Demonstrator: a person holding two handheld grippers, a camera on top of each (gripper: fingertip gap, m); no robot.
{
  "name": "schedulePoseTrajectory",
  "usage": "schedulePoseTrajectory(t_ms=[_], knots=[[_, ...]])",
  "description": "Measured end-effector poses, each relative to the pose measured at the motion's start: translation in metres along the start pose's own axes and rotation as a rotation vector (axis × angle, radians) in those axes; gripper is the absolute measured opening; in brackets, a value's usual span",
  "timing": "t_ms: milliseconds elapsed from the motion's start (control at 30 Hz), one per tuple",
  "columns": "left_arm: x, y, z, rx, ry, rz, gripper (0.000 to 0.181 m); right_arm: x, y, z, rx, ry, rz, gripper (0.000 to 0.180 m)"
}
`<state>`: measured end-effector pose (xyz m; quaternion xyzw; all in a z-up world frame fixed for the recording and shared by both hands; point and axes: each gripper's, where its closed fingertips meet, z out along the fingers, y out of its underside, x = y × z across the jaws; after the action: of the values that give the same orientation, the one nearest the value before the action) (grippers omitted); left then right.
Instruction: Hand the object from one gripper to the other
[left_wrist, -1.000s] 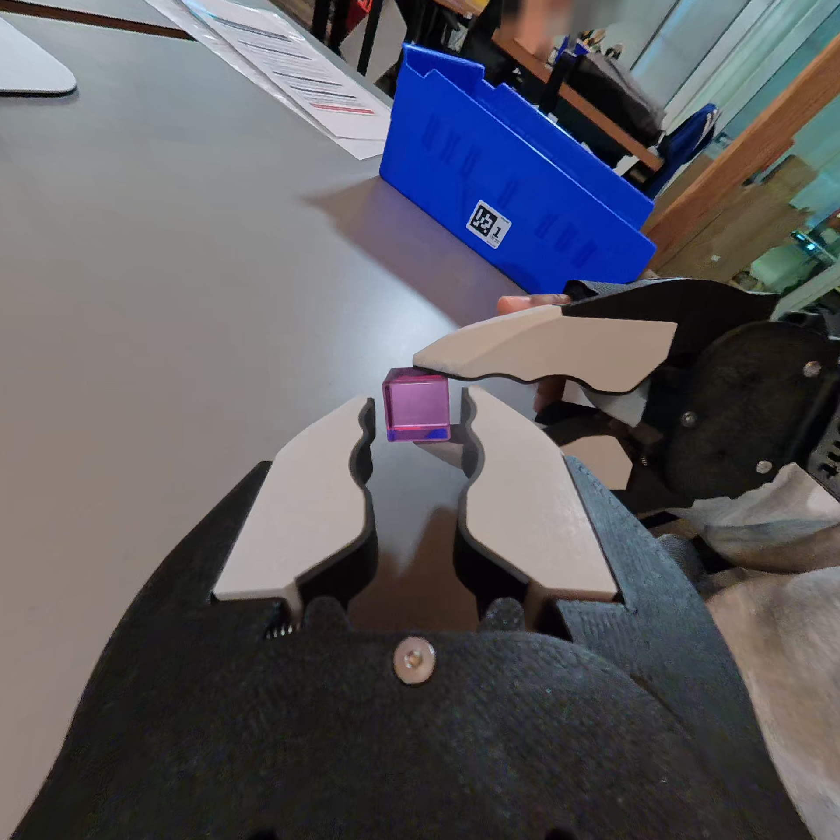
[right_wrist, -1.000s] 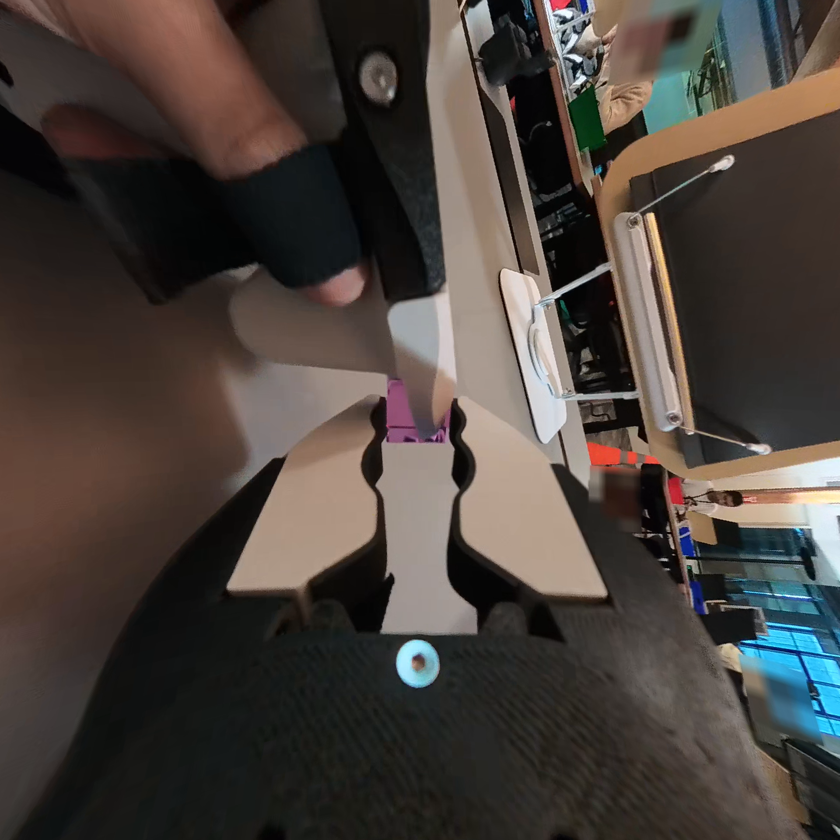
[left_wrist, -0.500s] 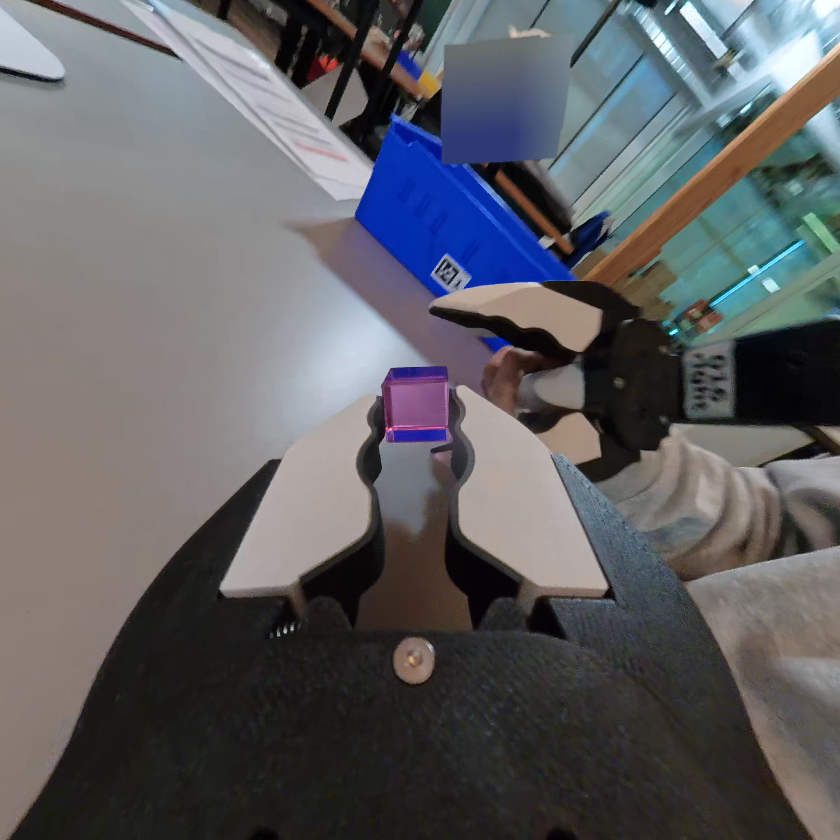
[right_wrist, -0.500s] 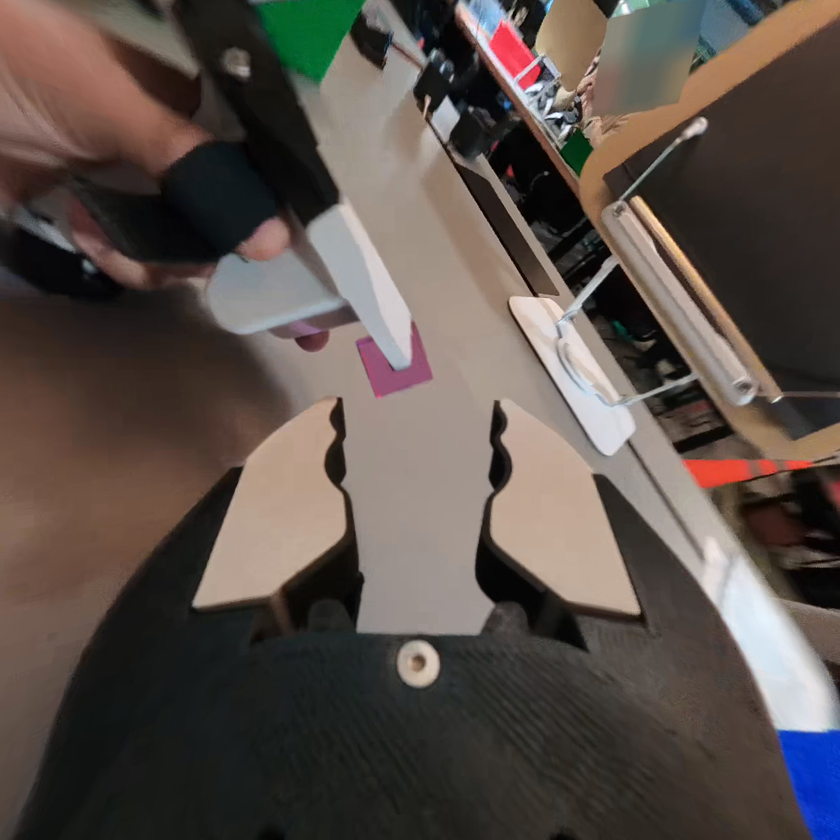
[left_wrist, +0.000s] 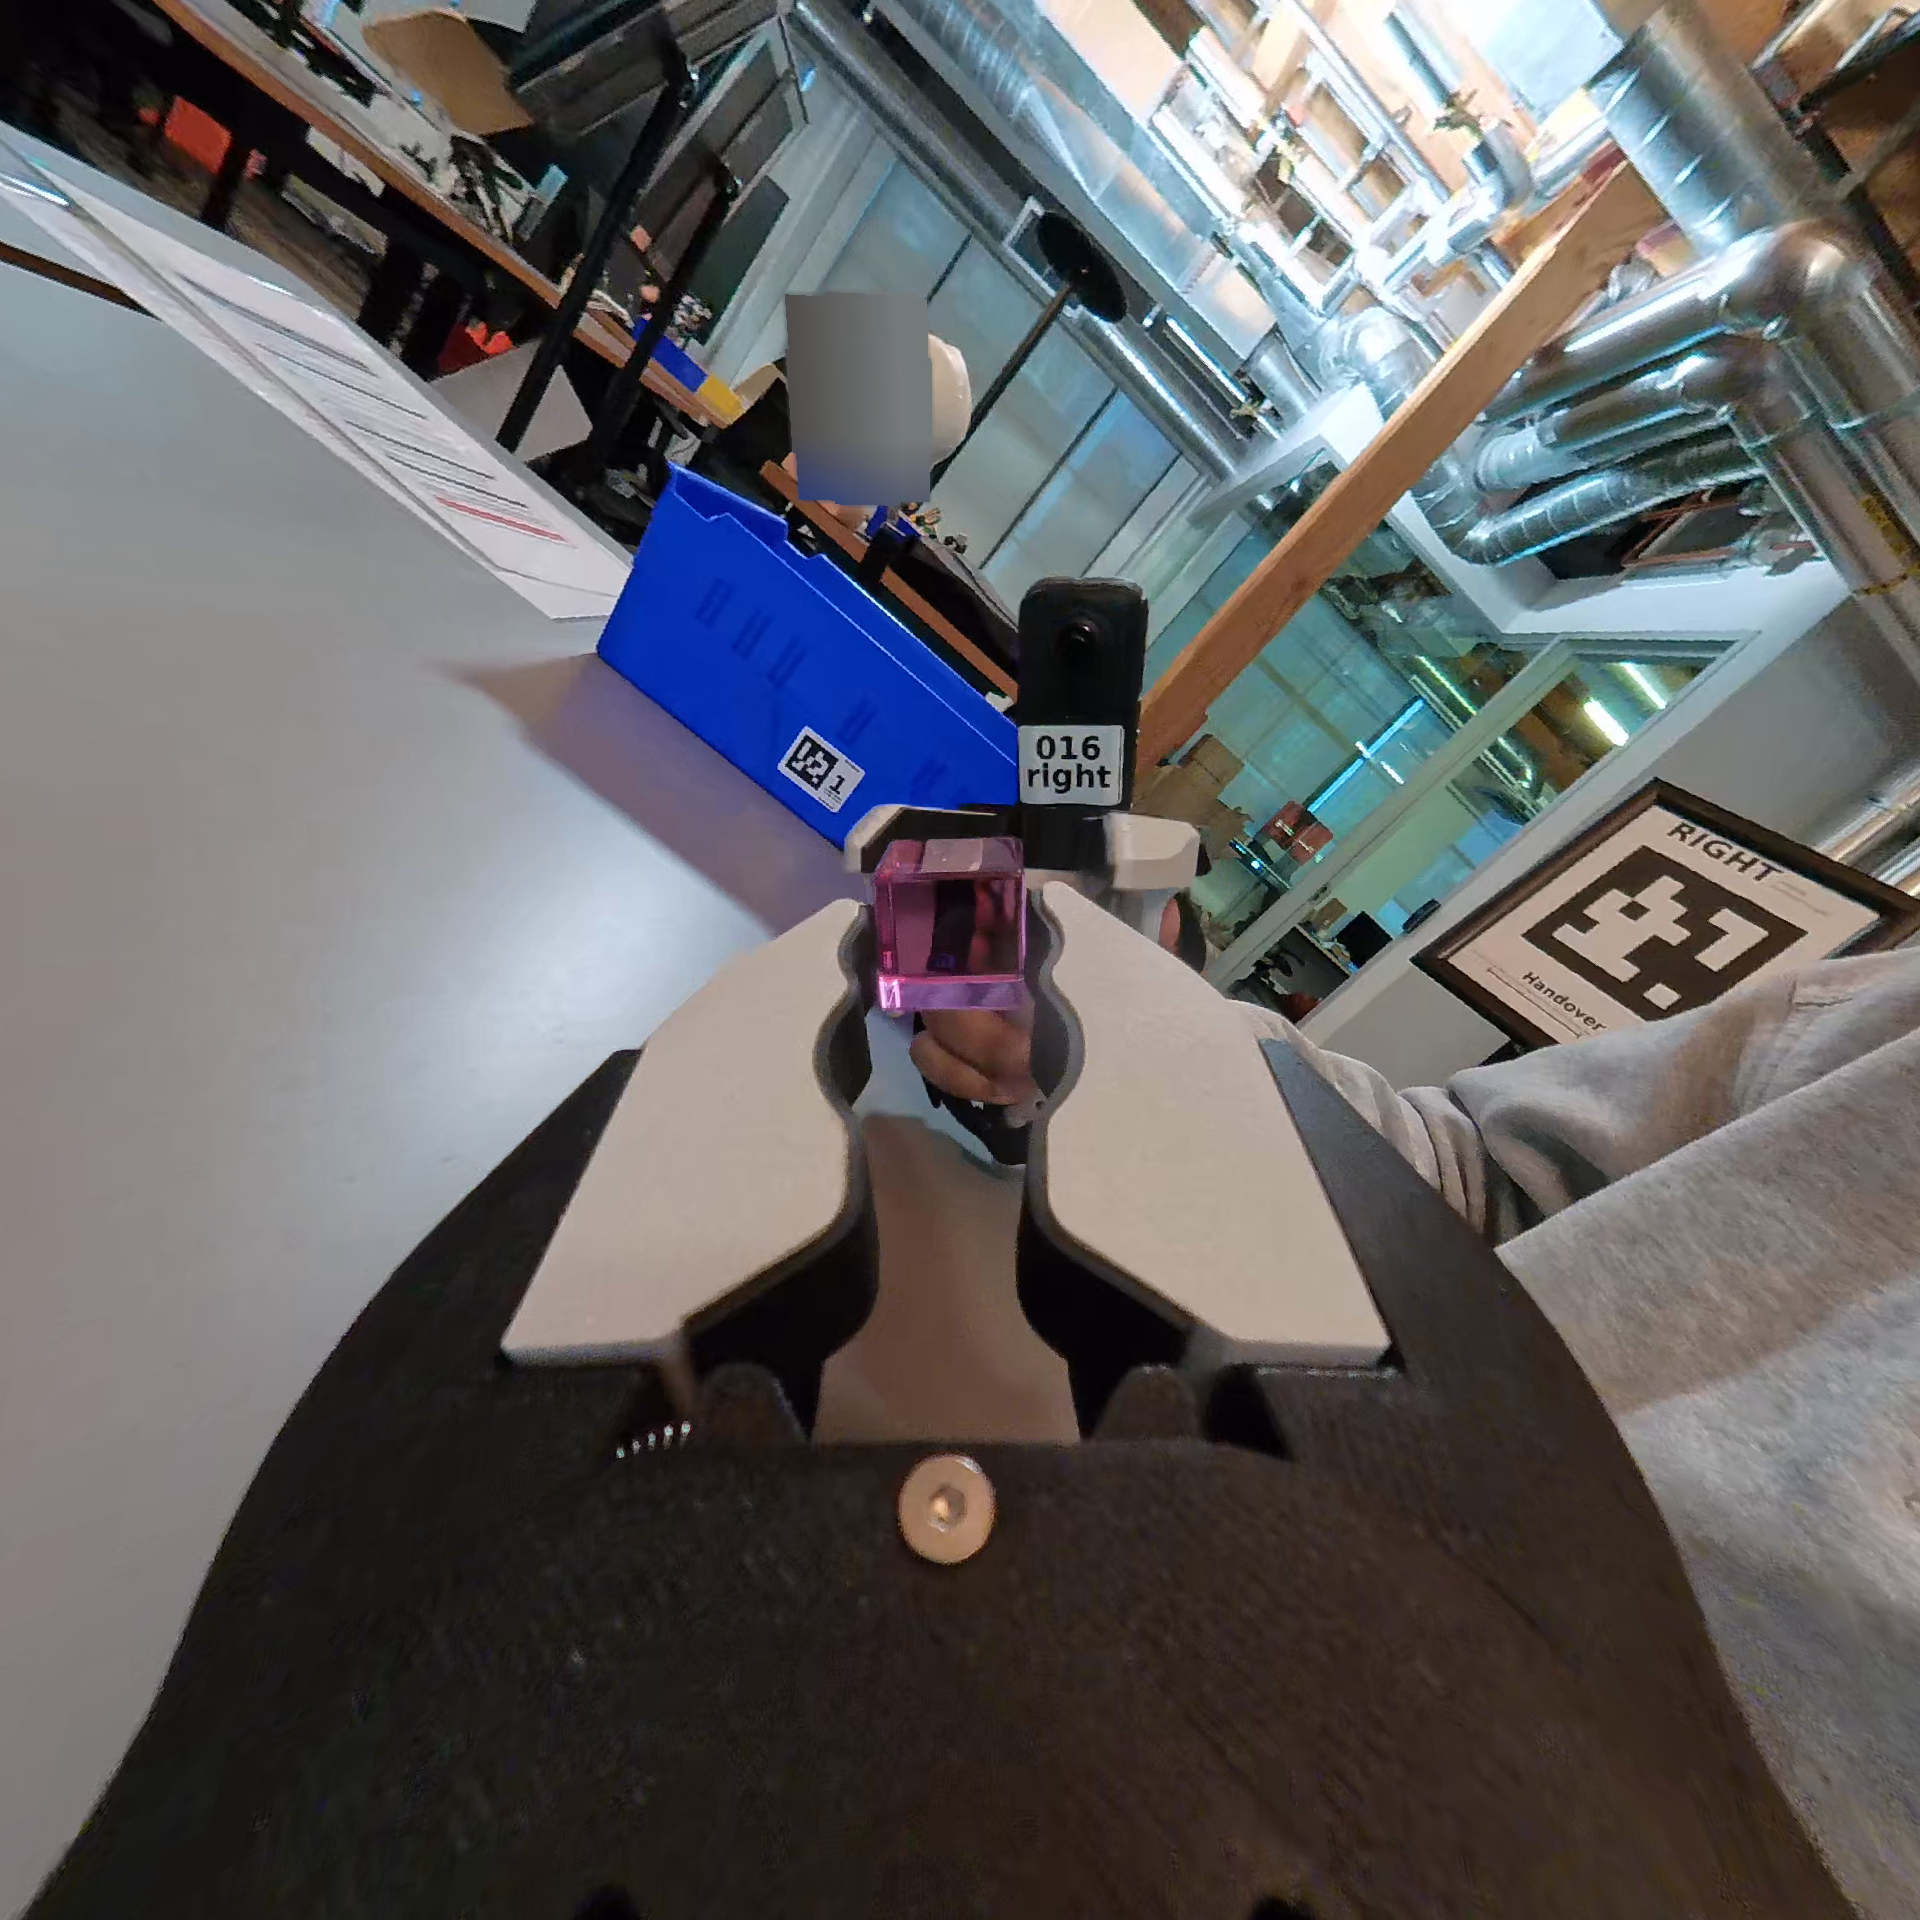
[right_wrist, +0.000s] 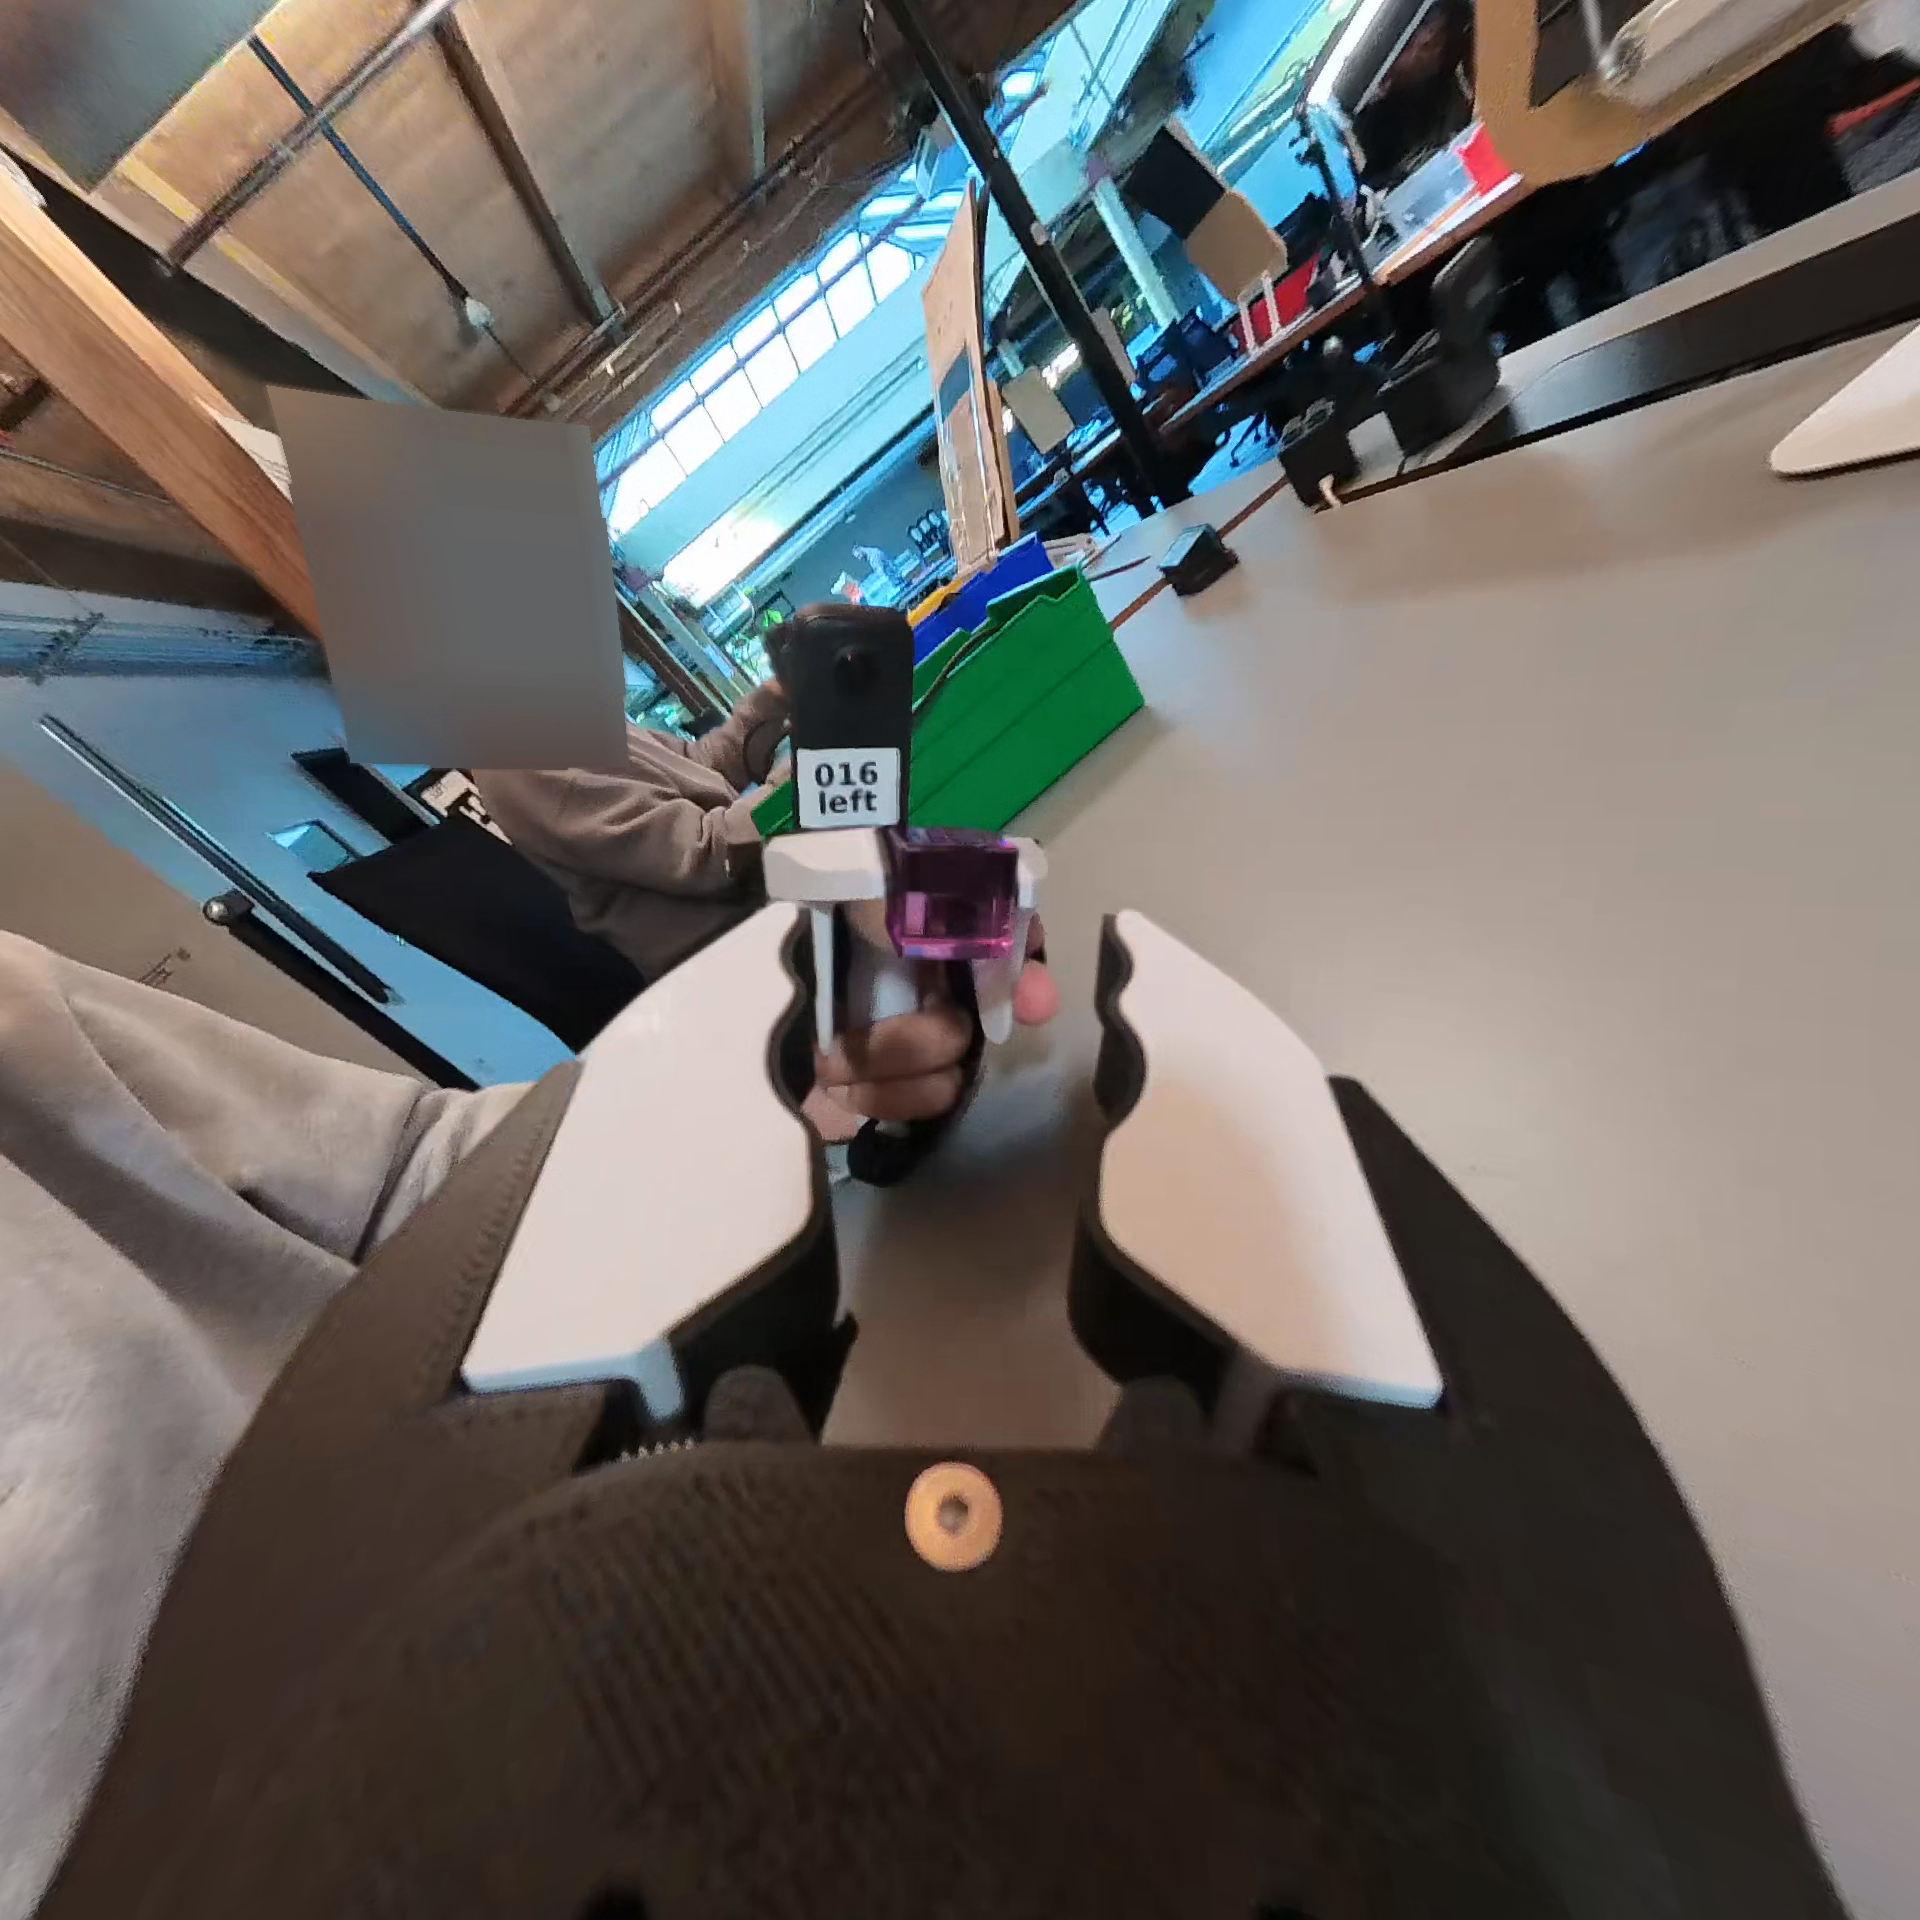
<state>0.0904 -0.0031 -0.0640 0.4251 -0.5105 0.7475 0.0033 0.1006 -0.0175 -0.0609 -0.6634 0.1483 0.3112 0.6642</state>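
A clear purple cube sits between the fingertips of my left gripper, which is shut on it and holds it above the grey table. The cube also shows in the right wrist view, held by the left gripper facing me. My right gripper is open and empty, a short way from the cube and pointing at it. In the left wrist view the right gripper shows just behind the cube, facing me with its camera above it.
A blue bin stands on the table beyond the cube, with a printed sheet to its left. A green bin stands behind the left gripper. A grey sleeve fills the right side. A framed marker board stands at right. My left and right fingertips are right by each other.
The right gripper let go of the cube, opened and drew back. The left gripper shut on the cube and lifted it. Both grippers turned to face each other.
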Motion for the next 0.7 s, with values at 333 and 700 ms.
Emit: schedulePoseTrajectory(t_ms=[333,700], knots=[[0.01,0.005,0.006,-0.016,0.038,0.03,0.028,-0.01,0.012,0.007,-0.05,-0.069,0.069,0.041],[0.012,0.009,0.011,-0.019,0.041,0.023,0.028,-0.011,0.02,0.011,-0.089,-0.068,0.077,0.027]])
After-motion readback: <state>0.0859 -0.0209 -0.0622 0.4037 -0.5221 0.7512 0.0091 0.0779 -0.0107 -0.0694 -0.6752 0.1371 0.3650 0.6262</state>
